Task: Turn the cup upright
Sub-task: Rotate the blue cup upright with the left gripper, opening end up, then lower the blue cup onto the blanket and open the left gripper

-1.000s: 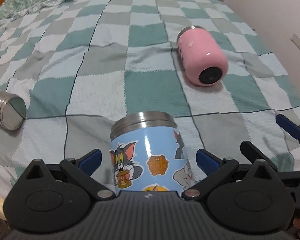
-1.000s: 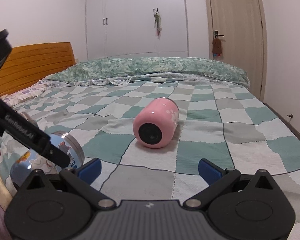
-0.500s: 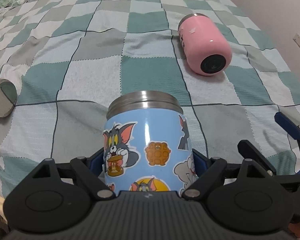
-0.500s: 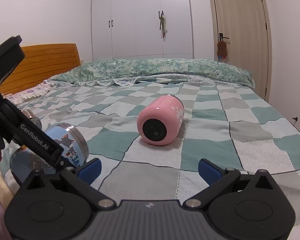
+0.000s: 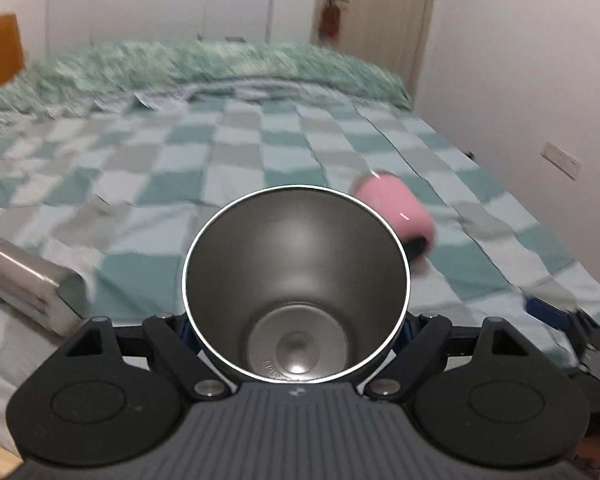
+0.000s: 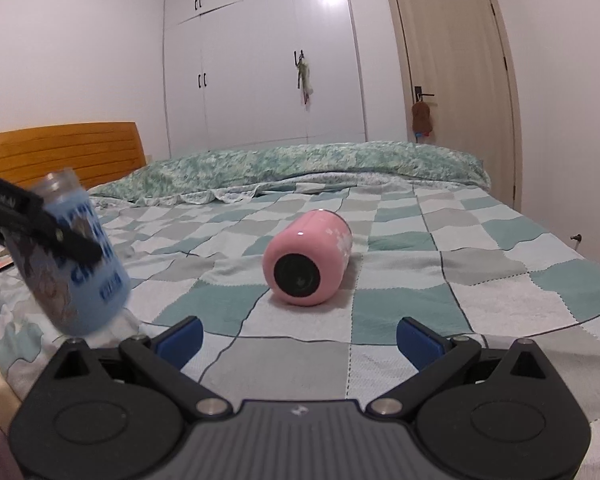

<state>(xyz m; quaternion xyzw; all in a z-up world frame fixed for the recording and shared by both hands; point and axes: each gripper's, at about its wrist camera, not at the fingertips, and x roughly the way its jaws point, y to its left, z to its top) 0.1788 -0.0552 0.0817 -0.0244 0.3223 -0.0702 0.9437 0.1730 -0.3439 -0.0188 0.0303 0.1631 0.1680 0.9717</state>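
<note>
The left claw (image 5: 296, 330) is clamped on the blue cartoon-sticker cup (image 6: 74, 264), held off the checkered bed quilt (image 6: 480, 280) nearly upright with a slight tilt; the left wrist view looks straight into its steel mouth. The right claw (image 6: 298, 334) hangs wide with nothing between its blue pads, aimed at the pink cup (image 6: 306, 258) lying on its side mid-bed. A steel cup (image 5: 28, 284) lies on its side at the bed's left edge.

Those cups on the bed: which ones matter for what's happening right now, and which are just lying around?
In use:
- blue cartoon cup, gripped, tilted, mouth up
- left gripper, shut on it

Lying about:
- pink cup, on its side
- steel cup, on its side
- right gripper, open, holding nothing
</note>
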